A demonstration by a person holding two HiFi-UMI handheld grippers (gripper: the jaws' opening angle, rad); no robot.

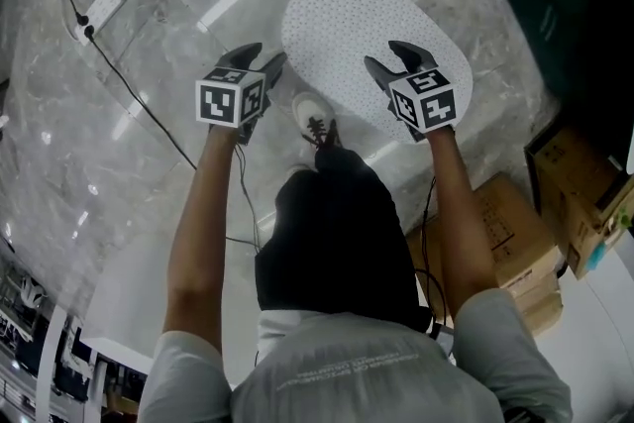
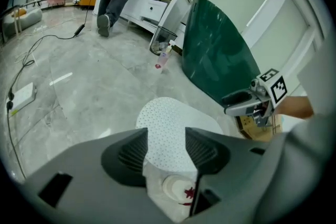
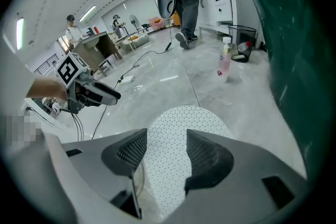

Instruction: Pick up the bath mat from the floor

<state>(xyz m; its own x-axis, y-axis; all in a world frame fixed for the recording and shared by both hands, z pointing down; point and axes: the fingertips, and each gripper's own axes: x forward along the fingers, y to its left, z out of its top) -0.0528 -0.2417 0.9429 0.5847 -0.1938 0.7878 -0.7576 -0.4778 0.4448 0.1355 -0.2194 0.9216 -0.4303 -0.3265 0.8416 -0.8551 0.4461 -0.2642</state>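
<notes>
While the left claw (image 1: 261, 56) and right claw (image 1: 388, 57) hang open above the bath mat (image 1: 347, 15), its flat edge may evade pinching.

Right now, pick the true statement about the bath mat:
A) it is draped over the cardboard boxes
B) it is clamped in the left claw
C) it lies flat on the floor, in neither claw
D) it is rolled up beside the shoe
C: the white dotted bath mat lies spread on the grey floor, and the left claw and right claw are both open above it, gripping nothing.
</notes>
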